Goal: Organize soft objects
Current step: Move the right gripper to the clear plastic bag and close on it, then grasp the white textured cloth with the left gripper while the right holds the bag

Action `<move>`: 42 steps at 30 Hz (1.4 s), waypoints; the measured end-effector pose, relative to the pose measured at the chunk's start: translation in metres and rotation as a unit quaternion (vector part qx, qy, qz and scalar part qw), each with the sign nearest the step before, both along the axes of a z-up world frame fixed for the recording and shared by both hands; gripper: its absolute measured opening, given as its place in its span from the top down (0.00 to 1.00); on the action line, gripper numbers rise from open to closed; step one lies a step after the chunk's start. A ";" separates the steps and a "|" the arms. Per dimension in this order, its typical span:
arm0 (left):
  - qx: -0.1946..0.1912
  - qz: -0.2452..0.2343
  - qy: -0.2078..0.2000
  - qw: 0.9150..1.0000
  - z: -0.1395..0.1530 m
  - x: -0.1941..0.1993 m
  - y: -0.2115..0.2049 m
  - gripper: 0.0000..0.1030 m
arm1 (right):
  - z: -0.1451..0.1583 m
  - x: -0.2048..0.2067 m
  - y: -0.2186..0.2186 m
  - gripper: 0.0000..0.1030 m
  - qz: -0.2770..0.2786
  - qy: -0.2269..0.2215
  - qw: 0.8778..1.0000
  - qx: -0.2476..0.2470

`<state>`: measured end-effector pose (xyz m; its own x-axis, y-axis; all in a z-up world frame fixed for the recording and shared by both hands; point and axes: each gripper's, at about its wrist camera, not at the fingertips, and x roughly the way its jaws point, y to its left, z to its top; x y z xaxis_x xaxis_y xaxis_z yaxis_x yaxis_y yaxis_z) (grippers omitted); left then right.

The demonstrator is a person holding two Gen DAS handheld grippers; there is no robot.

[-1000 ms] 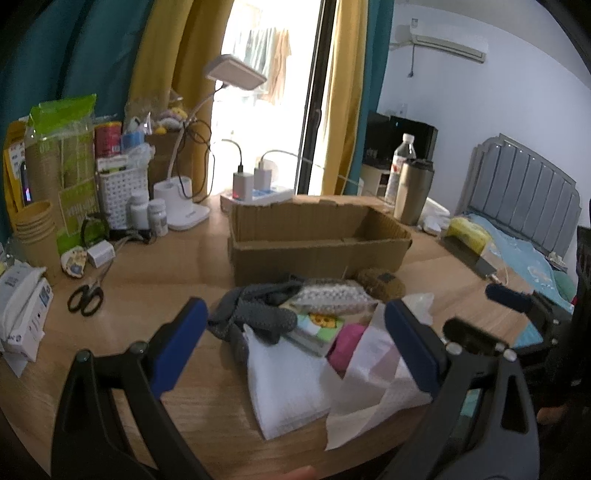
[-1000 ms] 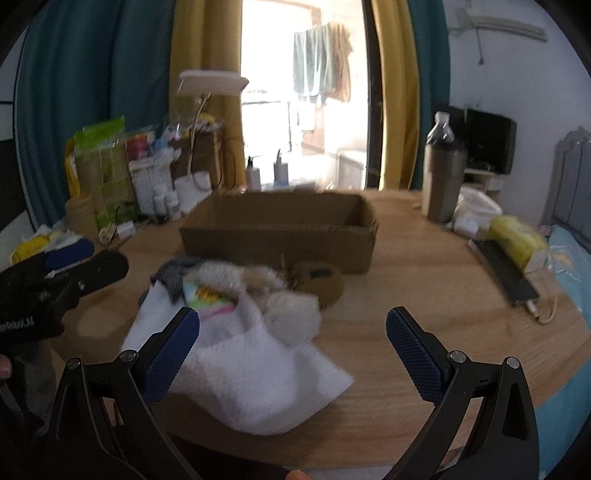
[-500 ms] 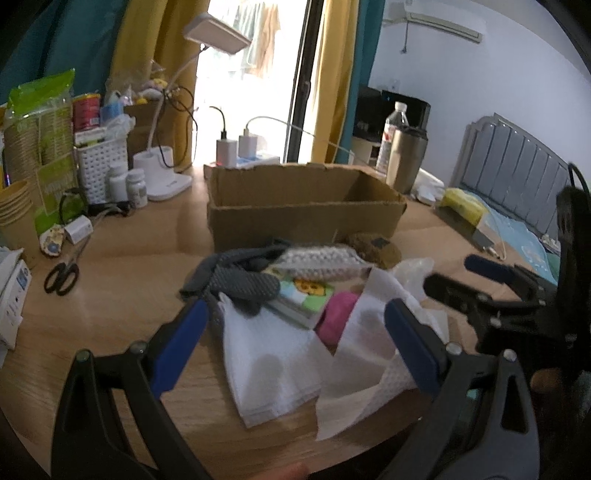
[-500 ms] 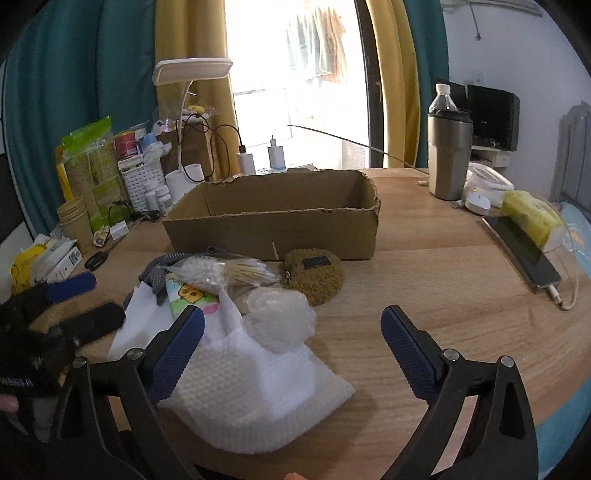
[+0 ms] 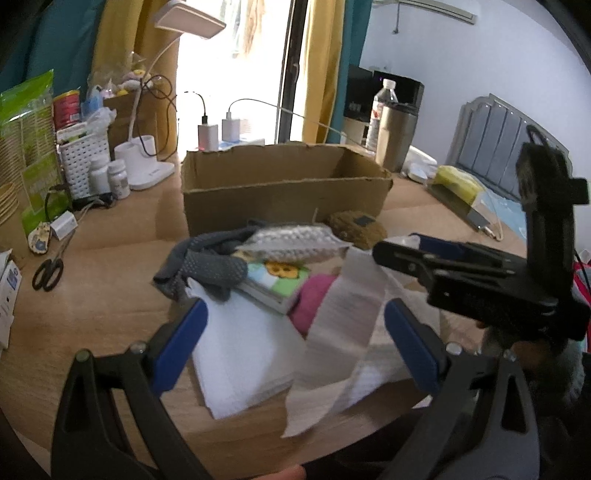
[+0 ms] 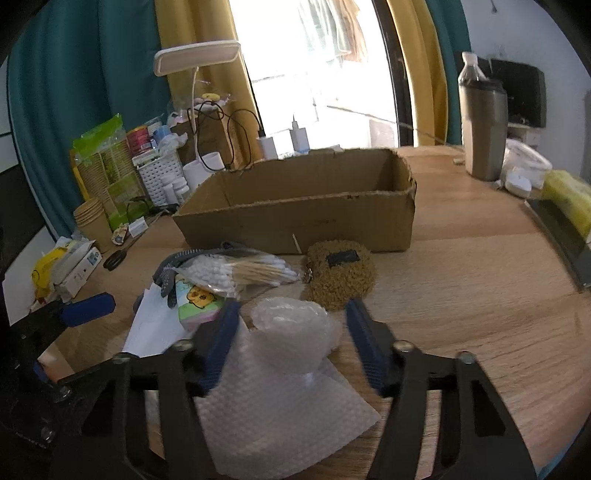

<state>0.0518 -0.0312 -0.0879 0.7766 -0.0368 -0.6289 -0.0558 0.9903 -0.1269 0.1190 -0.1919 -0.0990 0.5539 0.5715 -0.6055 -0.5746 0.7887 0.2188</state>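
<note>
Right gripper (image 6: 291, 334) jaws, just narrowing, flank without touching a crinkled clear bubble-wrap wad (image 6: 291, 332) on quilted white sheet (image 6: 280, 417); left gripper (image 5: 295, 350) jaws open.

Probably a bedroom: padded headboard (image 5: 495, 133), curtains (image 6: 177, 74), cluttered table (image 6: 480, 288).

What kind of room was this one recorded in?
Most likely a bedroom in a home: a padded grey headboard beside the cluttered wooden table, a wall air conditioner, and laundry hanging beyond the curtains.

Right tool (image 6: 290, 338), jaws just closing, straddles clear bubble-wrap wad (image 6: 291, 326) on white cloth (image 6: 280, 417)
</note>
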 end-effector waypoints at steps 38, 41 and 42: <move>-0.016 -0.106 0.074 0.992 -0.021 0.010 -0.055 0.84 | 0.033 -0.005 -0.062 0.64 -0.047 -0.070 0.996 0.032; -0.021 -0.110 0.046 0.993 -0.010 0.000 -0.050 0.91 | 0.038 -0.004 -0.061 0.64 -0.051 -0.075 0.996 0.021; -0.022 -0.111 0.036 0.993 -0.007 -0.003 -0.049 0.92 | 0.040 -0.005 -0.059 0.64 -0.051 -0.078 0.996 0.017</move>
